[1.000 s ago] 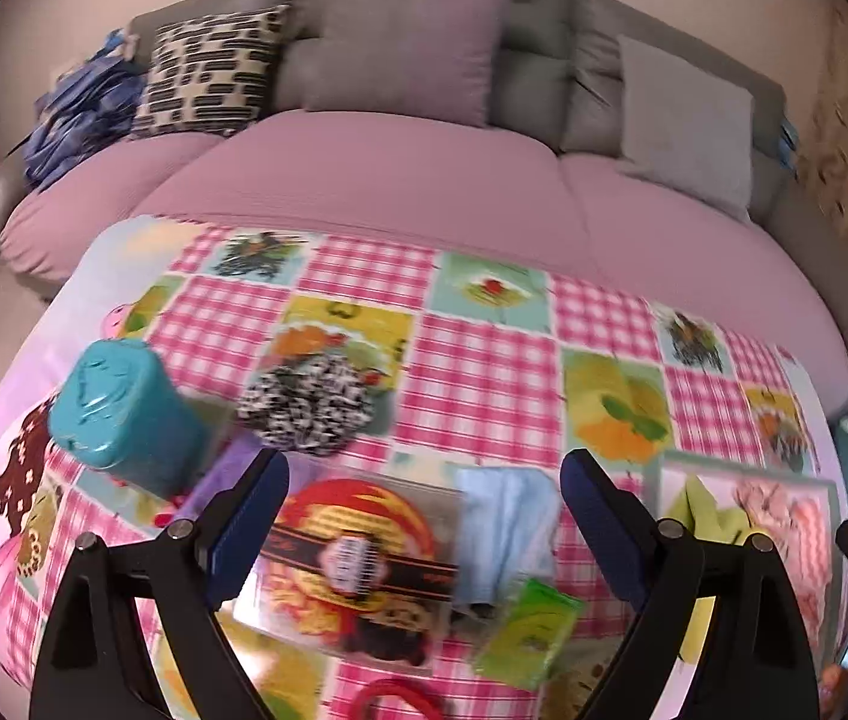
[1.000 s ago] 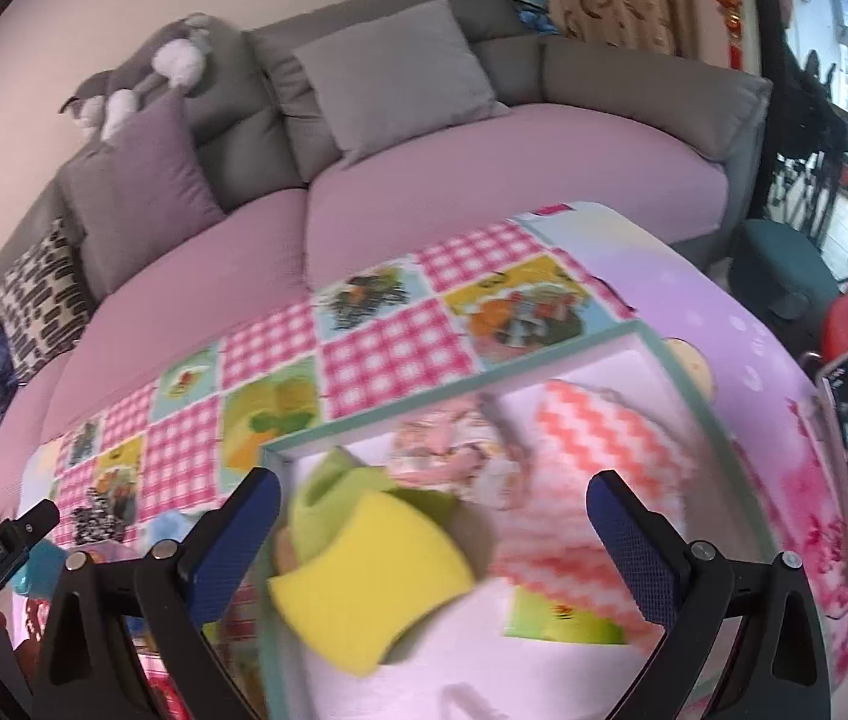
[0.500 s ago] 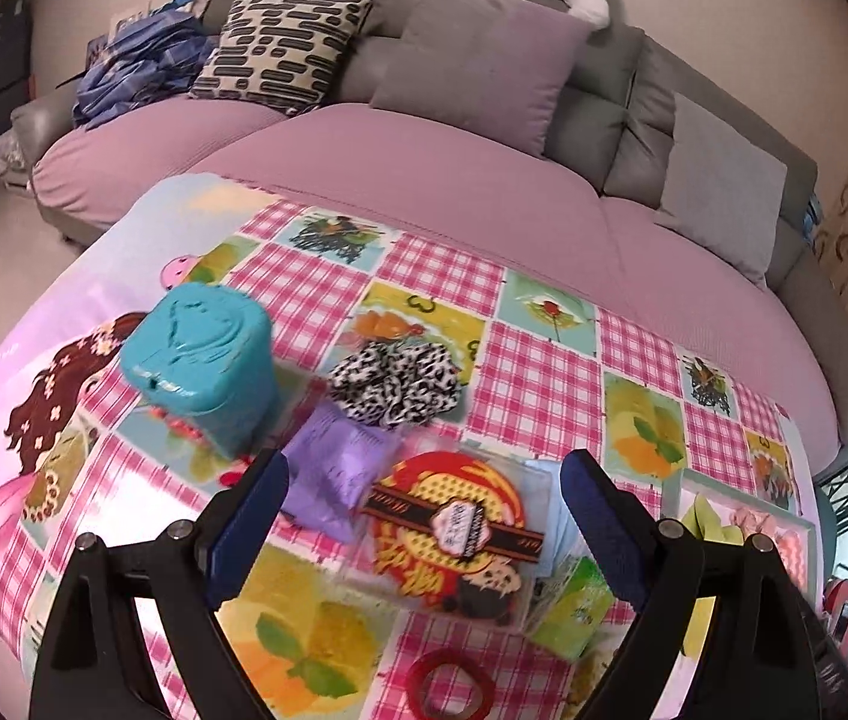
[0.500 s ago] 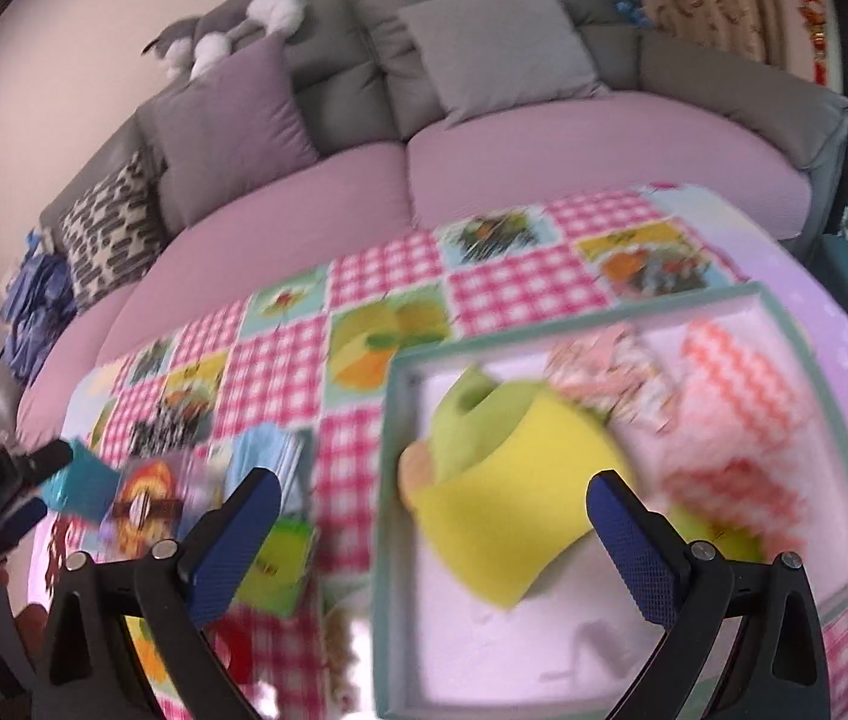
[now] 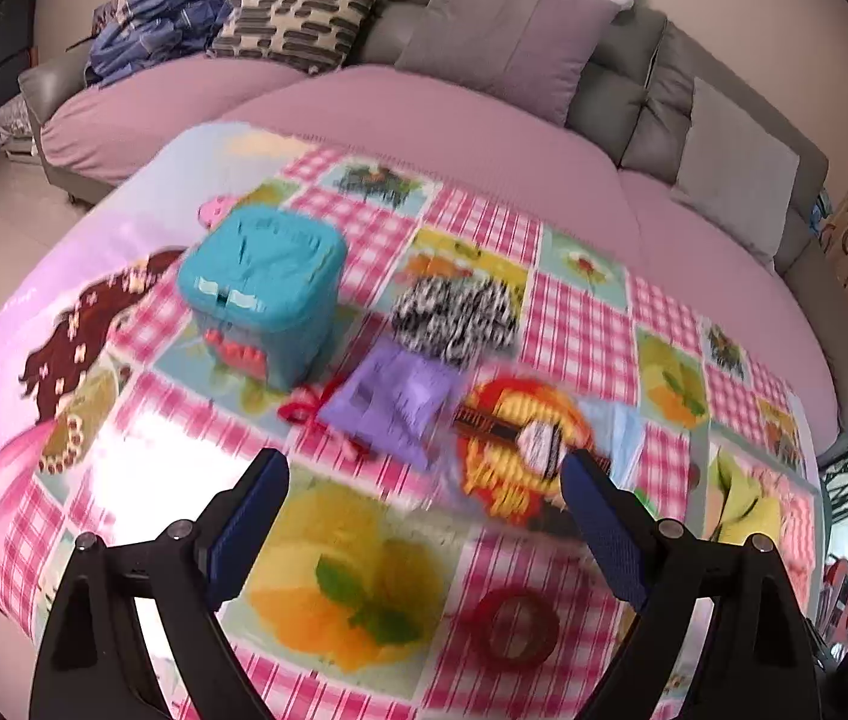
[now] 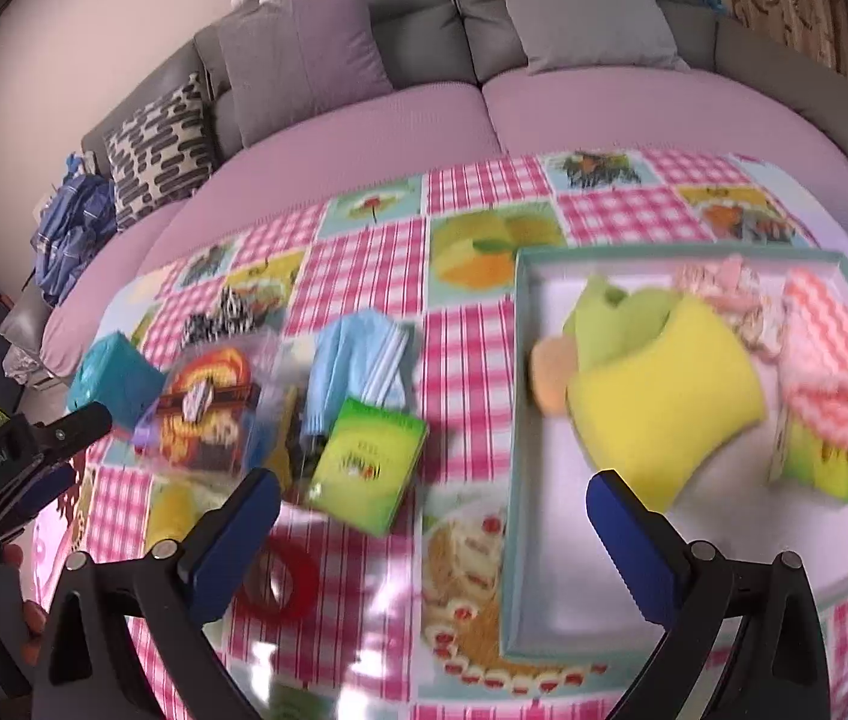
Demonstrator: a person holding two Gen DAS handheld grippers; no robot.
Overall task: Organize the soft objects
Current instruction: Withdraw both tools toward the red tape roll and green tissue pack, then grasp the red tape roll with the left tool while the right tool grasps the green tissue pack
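Motion blur smears purple pouch (image 5: 390, 405); tray (image 6: 511, 480) edge cropped.

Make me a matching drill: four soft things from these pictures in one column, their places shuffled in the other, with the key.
1. yellow sponge
2. purple pouch
3. light blue cloth
4. zebra-print scrunchie

a. just behind the purple pouch
b. inside the teal-rimmed tray
c. on the tablecloth behind the green packet
d. beside the teal box, red ribbon at its end

Pairs: 1-b, 2-d, 3-c, 4-a
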